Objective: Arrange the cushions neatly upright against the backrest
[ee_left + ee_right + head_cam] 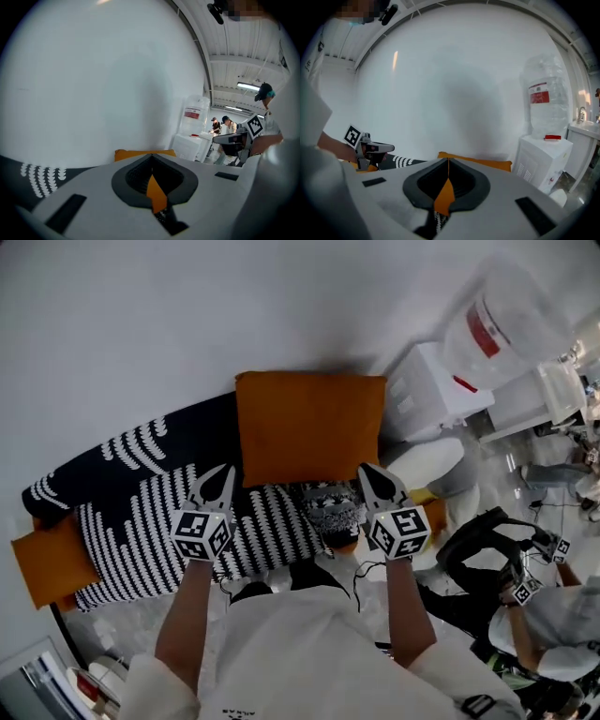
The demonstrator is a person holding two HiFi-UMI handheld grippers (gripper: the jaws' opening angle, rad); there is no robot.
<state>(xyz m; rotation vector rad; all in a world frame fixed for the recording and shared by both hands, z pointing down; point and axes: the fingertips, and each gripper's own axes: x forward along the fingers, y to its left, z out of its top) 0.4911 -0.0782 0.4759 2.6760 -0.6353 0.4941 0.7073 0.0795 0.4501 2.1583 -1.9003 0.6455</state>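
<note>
Held the left gripper (pixel 225 472) clenched at centre left of the head view, with nothing grasped. Checked the left gripper view: jaws pressed flat together along one seam, only a sliver of orange showing past them. Held the right gripper (pixel 364 470) clamped tight at centre right, likewise empty. Found the same in the right gripper view, jaws meeting with no gap for anything to sit in. Pointed both tools up the frame, each tip just below a lower corner of the orange cushion (pixel 309 426).

Saw that orange cushion standing upright at the centre of the head view, its back toward the white wall (pixel 141 315), on the dark, white-patterned sofa (pixel 183 427). Saw the striped cushion (pixel 141 535), black and white, lying flat on the seat at lower left, partly covered in the picture by the left gripper. Saw a second orange cushion (pixel 52 563) at the far left edge, lying flat at the sofa's end and touching the striped one. Saw a small patterned cushion (pixel 333 510), grey, black and white, lying between the two grippers just below the upright orange one.

Noted a white water dispenser (pixel 436 390) at upper right, just beside the sofa's end, with a clear bottle (pixel 506 315) on top. Noted another person (pixel 553 624) at lower right.
</note>
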